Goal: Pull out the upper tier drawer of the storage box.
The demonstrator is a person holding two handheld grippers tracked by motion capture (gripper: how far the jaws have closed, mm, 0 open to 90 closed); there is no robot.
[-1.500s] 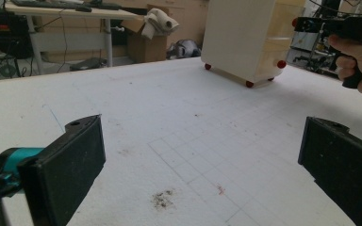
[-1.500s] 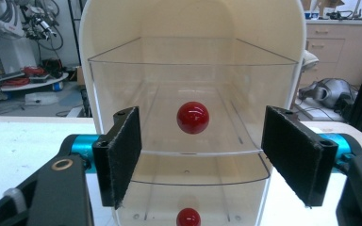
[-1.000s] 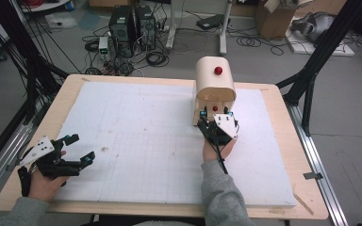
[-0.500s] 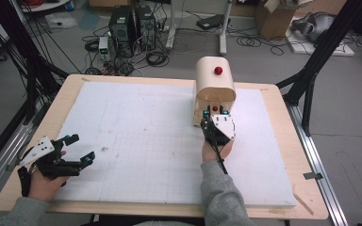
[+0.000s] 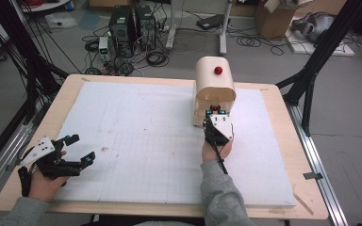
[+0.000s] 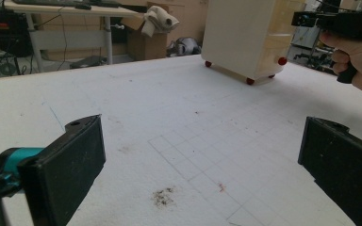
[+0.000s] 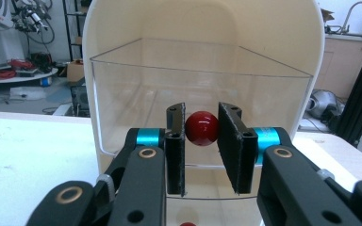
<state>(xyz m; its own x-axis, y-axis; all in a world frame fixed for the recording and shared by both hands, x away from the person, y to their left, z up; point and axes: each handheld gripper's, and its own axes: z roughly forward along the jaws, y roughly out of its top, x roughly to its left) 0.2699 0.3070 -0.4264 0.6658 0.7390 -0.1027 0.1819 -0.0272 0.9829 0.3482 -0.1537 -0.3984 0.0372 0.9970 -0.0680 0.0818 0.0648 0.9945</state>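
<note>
A cream, round-topped cabinet [image 5: 215, 92] stands toward the far side of the bench [image 5: 273, 188], on a white gridded mat [image 5: 146, 141]. A red knob [image 5: 218, 70] sits on its top, and small red feet [image 6: 250, 81] show under it in the left gripper view. Its front holds a clear drawer [image 7: 136, 94] with a red ball handle [image 7: 201, 128]. The right claw [image 7: 201, 134] is right at the cabinet's front, its two jaws closed against either side of that handle. A second red knob [image 7: 187, 223] peeks out just below the drawer. The left claw [image 5: 81, 149] rests well away from the cabinet, near the mat's front left corner, jaws spread wide with nothing between them. A dark smudge [image 6: 162, 197] marks the mat just ahead of it.
</note>
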